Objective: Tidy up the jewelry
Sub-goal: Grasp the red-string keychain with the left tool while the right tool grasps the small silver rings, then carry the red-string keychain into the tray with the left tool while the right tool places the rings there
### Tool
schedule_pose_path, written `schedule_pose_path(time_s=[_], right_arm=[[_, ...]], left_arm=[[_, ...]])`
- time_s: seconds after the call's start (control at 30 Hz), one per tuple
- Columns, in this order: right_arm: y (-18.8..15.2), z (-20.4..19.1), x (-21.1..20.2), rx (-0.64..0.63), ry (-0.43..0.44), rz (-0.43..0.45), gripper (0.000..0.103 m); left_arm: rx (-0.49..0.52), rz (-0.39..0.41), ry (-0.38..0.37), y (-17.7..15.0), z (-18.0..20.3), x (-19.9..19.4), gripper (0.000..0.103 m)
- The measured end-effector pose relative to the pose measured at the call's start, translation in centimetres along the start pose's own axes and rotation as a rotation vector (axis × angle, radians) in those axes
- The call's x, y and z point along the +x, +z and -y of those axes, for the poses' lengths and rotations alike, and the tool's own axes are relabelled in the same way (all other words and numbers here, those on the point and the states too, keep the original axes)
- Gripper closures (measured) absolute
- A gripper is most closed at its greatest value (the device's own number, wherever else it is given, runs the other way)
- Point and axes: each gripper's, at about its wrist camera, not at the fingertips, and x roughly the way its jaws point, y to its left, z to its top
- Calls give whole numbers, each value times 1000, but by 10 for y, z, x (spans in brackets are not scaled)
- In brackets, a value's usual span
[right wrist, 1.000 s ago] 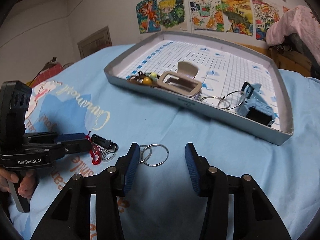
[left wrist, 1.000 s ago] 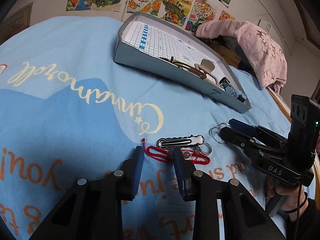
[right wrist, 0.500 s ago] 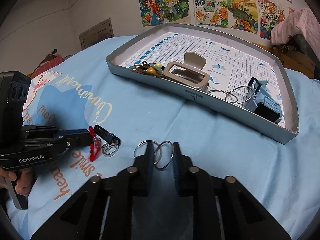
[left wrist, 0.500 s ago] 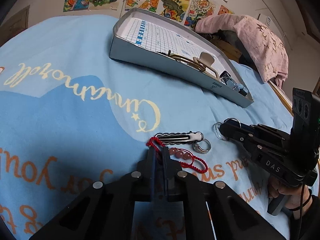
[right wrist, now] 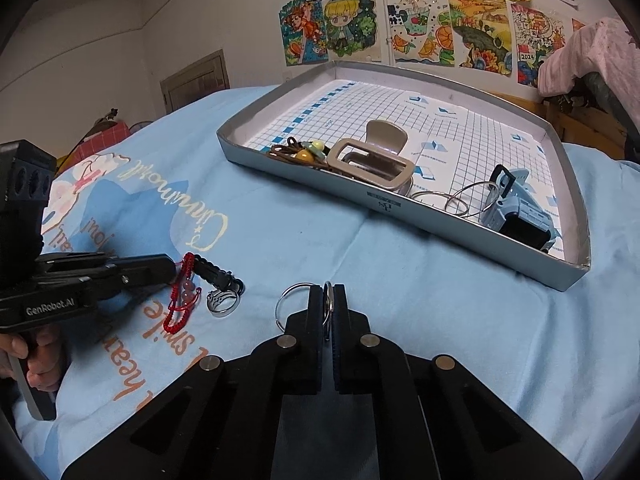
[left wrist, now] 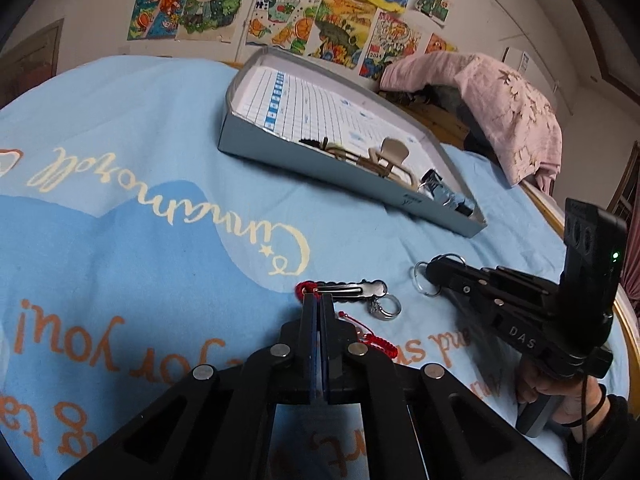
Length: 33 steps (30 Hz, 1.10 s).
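In the left wrist view my left gripper (left wrist: 318,300) is shut on a red cord bracelet (left wrist: 378,343) lying on the blue cloth. The cord shows at the fingertips and trails to the right. A black hair clip (left wrist: 348,288) and a silver ring (left wrist: 386,307) lie just beyond. In the right wrist view my right gripper (right wrist: 328,294) is shut on two linked metal key rings (right wrist: 286,300), one loop sticking out to the left. The left gripper (right wrist: 170,270) appears there at the left, holding the red bracelet (right wrist: 180,304).
A grey tray (right wrist: 400,206) stands ahead, holding a beige claw clip (right wrist: 372,160), brown beaded hair ties (right wrist: 300,152), wire rings (right wrist: 452,200) and a blue-black clip (right wrist: 516,210). A pink cloth (left wrist: 504,108) drapes over furniture at the back right. Drawings cover the wall.
Both grippers have closed from open: the left on the red bracelet, the right on the linked metal rings. Neither hand has shifted much.
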Motion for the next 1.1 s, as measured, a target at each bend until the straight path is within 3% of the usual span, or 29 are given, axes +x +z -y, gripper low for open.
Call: schedule_pose_path(time_s=[0.13,0.37,0.43,0.6,0.67,0.77,0.9,1.1], right_arm=[[0,2,0,6,4,0,99],[0,3,-1,10,5,1,99],[0,3,-1,11,5,0,99],[0,4,-1,11,5,0,99],[0,4,-1,13,4,0,99],[0,7,-1,24,4,0,99],[-1,8,1,31,3,-9,99],[1,6,-5,21,13,16,99]], left_arm=[[-27,-40,-35,0,-4,4,101],[-54,-69,0,-3,-8,10,99],[-52,-82,0,-3,-7,13,96],[1,-86,4,-4,4,15,71],[24,-86,18,-4,8,16,70],[26,-96,35,-4,7,18,70],[-8,-97,50,-4,0,19,97],[-36,-71,24,-4,-5,14,101]])
